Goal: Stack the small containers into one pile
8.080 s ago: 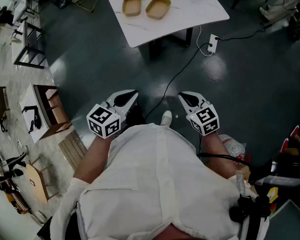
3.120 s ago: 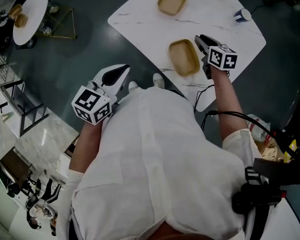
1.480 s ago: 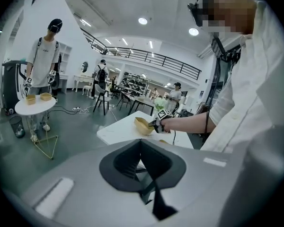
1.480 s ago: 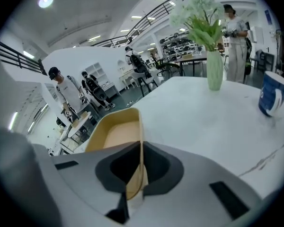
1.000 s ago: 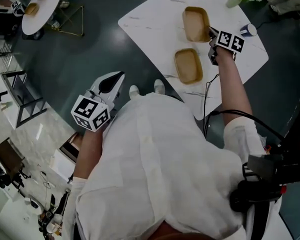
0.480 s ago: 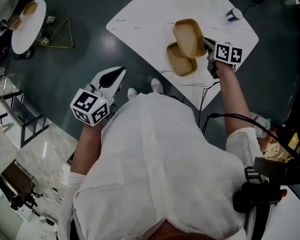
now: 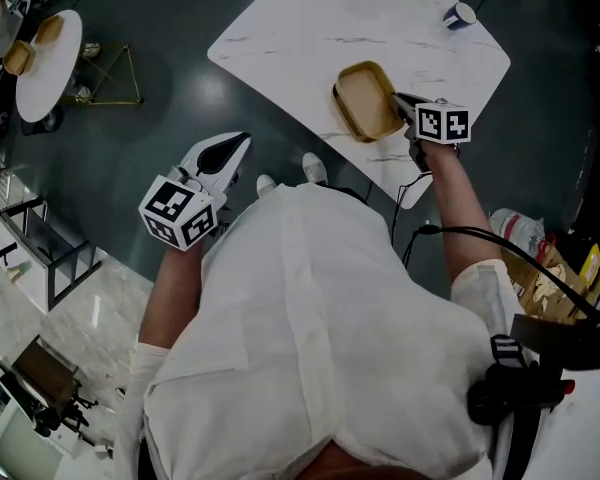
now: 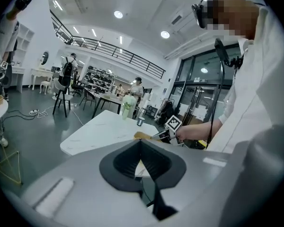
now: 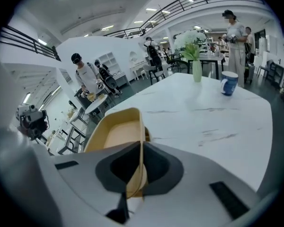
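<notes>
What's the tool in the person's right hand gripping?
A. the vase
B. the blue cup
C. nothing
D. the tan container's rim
D: the right gripper's jaws pinch the rim of the tan container, while the cup stands far off on the table.

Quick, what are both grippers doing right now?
Left gripper: closed, empty.
Right gripper: closed on the tan container's rim.

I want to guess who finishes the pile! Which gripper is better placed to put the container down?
Right. The right gripper is shut on the tan container's wall, holding it above the white table. The left gripper is shut, empty and off the table, over the floor.
</notes>
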The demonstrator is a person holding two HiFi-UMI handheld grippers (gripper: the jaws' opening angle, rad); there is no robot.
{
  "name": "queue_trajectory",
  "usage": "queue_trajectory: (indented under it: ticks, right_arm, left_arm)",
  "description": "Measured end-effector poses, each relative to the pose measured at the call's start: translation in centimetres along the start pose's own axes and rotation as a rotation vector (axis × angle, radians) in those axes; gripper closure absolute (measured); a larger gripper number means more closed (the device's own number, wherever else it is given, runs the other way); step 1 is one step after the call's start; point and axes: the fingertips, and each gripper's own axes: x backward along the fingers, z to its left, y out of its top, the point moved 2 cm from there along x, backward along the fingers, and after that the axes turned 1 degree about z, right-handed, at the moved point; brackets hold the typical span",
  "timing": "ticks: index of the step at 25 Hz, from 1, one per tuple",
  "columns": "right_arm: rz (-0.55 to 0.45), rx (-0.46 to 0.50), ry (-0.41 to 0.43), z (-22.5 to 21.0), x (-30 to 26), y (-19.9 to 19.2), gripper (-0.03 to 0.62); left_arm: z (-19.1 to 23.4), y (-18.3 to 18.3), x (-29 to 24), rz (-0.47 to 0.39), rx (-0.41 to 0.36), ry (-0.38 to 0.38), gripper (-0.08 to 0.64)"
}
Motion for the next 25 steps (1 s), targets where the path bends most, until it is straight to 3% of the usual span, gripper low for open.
queue_trajectory:
  ticks: [15, 21, 25]
  right_arm:
    - [0.046, 0.136, -0.137, -0.6, -1.7, -2.3, 0.575]
    - [0.027, 0.119, -0.19, -0.4, -0.9, -2.5, 0.541]
    - [-0.037, 0.113, -0.233, 0.3, 1.5, -2.5, 0.538]
  left_arm:
    - [0.6, -2.1, 3.2, 0.009, 0.013, -0.013, 0.552]
    - [0.4, -3.4, 4.7, 0.009, 0.022, -0.031, 0.552]
    - [0.1, -4.9, 5.3, 0.022, 0.032, -0.059, 0.552]
